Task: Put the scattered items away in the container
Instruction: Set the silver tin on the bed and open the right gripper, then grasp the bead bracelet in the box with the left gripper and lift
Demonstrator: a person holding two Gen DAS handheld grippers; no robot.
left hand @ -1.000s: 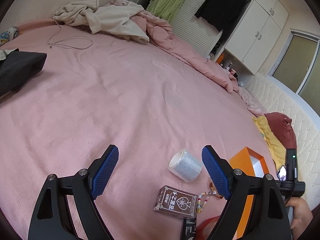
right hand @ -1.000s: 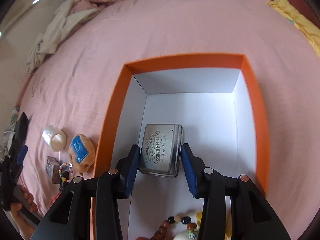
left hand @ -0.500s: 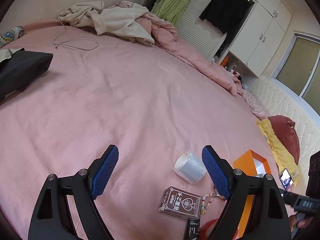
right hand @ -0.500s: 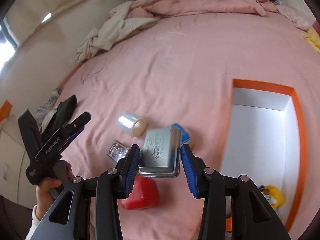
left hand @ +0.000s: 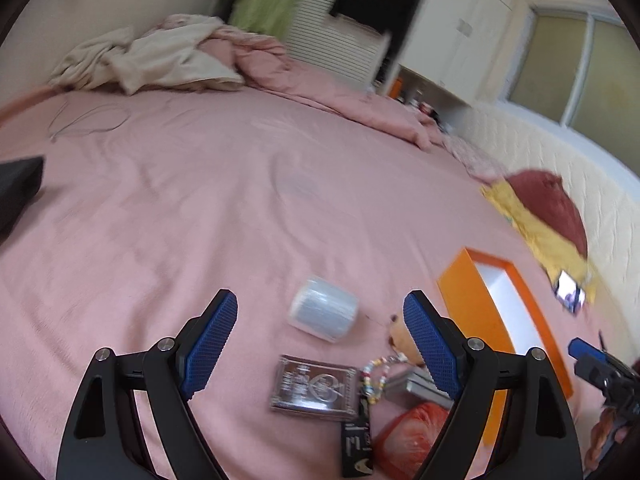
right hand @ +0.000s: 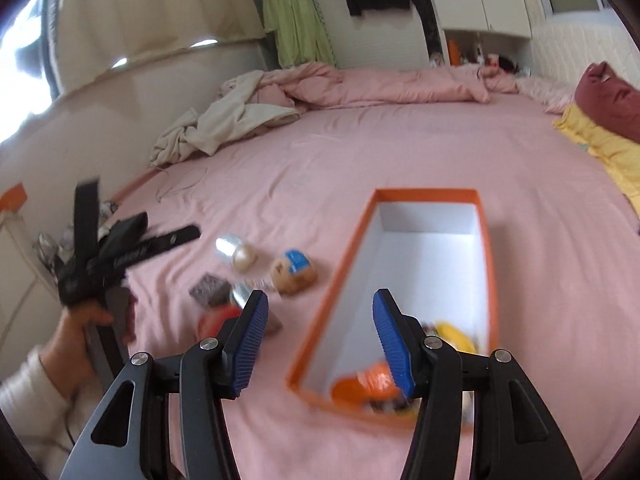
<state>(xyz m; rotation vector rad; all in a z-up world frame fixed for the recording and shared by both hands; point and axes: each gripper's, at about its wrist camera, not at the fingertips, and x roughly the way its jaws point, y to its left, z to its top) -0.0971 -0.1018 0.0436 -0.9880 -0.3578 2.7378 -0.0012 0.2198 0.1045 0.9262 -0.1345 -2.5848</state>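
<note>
The orange box (right hand: 488,240) with white inside lies on the pink bed; it also shows in the left wrist view (left hand: 464,304). My right gripper (right hand: 320,344) is open and empty above the box's near left corner. My left gripper (left hand: 320,344) is open and empty, above a clear tape roll (left hand: 323,313) and a dark card pack (left hand: 314,388). Beside these lie a bead string (left hand: 376,376), a metal tin (left hand: 416,384), a red packet (left hand: 412,440), a black stick (left hand: 356,448) and a plush head with a blue patch (right hand: 293,270). The box holds an orange item (right hand: 364,384) and a yellow item (right hand: 454,334).
Crumpled beige clothes (left hand: 152,60) and a pink duvet (left hand: 320,84) lie at the far side of the bed. A cable (left hand: 88,120) lies far left, a dark item (left hand: 16,184) at the left edge. Yellow and maroon cloths (left hand: 540,208) and a phone (left hand: 570,292) lie right of the box.
My right gripper carried the metal tin out of the box, let it go among the scattered items, opened and swung back over the box. My left gripper moved slightly right over the items.
</note>
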